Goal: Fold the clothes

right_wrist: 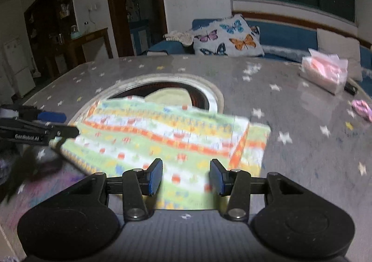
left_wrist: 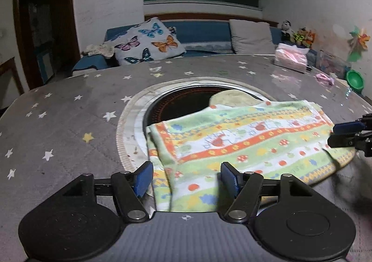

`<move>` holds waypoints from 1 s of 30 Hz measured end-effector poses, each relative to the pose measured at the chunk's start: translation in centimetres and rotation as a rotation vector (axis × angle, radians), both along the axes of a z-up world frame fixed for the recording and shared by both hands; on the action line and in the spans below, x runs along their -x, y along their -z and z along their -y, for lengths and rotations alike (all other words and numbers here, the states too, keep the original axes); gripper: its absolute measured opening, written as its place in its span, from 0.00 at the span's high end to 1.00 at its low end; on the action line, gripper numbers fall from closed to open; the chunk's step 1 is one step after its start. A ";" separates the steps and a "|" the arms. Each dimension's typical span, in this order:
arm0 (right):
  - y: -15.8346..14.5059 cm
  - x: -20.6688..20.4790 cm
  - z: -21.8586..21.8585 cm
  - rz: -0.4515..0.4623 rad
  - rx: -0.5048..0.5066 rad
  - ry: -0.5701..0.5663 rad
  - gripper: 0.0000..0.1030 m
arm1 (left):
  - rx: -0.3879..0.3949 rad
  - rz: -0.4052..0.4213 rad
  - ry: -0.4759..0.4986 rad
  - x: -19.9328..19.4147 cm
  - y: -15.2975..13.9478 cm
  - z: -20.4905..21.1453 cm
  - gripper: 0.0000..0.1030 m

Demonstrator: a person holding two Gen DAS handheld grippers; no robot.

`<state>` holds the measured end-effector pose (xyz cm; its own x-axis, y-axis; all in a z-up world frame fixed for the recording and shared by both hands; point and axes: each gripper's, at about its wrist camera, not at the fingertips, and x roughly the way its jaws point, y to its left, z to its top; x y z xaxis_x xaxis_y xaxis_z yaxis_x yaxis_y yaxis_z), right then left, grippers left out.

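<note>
A colourful striped towel (left_wrist: 244, 145) with mushroom and bug prints lies folded on the grey star-patterned table (left_wrist: 58, 122), partly over a round dark stove opening (left_wrist: 181, 101). It also shows, blurred, in the right wrist view (right_wrist: 162, 136). My left gripper (left_wrist: 186, 178) is open and empty, hovering over the towel's near left edge. My right gripper (right_wrist: 186, 176) is open and empty over the towel's near edge. Each gripper shows at the edge of the other's view: the right gripper (left_wrist: 344, 134) and the left gripper (right_wrist: 58, 124).
A pale cloth (left_wrist: 232, 98) lies in the stove opening. A pink tissue pack (left_wrist: 290, 57), a pink item (left_wrist: 324, 78) and a green bowl (left_wrist: 354, 79) sit at the table's far right. A blue sofa (left_wrist: 200, 34) with a butterfly cushion (left_wrist: 148, 41) stands behind.
</note>
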<state>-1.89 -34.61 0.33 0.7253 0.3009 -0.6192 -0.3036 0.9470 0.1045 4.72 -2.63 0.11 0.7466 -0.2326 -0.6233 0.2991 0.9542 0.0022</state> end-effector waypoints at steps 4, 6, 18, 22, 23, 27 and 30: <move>0.7 -2.5 0.0 -0.022 -0.006 0.029 0.54 | 0.002 -0.026 -0.039 -1.0 0.4 -0.6 0.29; 1.2 -3.3 0.3 -0.036 -0.007 0.046 0.54 | 0.006 -0.031 -0.055 -1.3 0.5 -1.1 0.27; -0.8 -2.1 -4.4 0.022 0.067 -0.108 0.53 | 0.014 -0.053 -0.124 -2.2 1.0 -3.3 0.23; -1.4 -1.3 -7.9 0.038 0.089 -0.233 0.53 | 0.038 -0.050 -0.144 -2.2 0.1 -4.1 0.24; -1.4 -1.1 -8.9 0.043 0.096 -0.266 0.53 | 0.052 -0.053 -0.156 -2.2 -0.1 -4.4 0.24; -1.1 -0.3 -12.8 0.045 0.125 -0.389 0.53 | 0.114 -0.071 -0.206 -2.6 -0.8 -6.0 0.17; -0.6 0.5 -15.7 0.058 0.164 -0.467 0.53 | 0.182 -0.096 -0.235 -2.8 -1.1 -7.1 0.15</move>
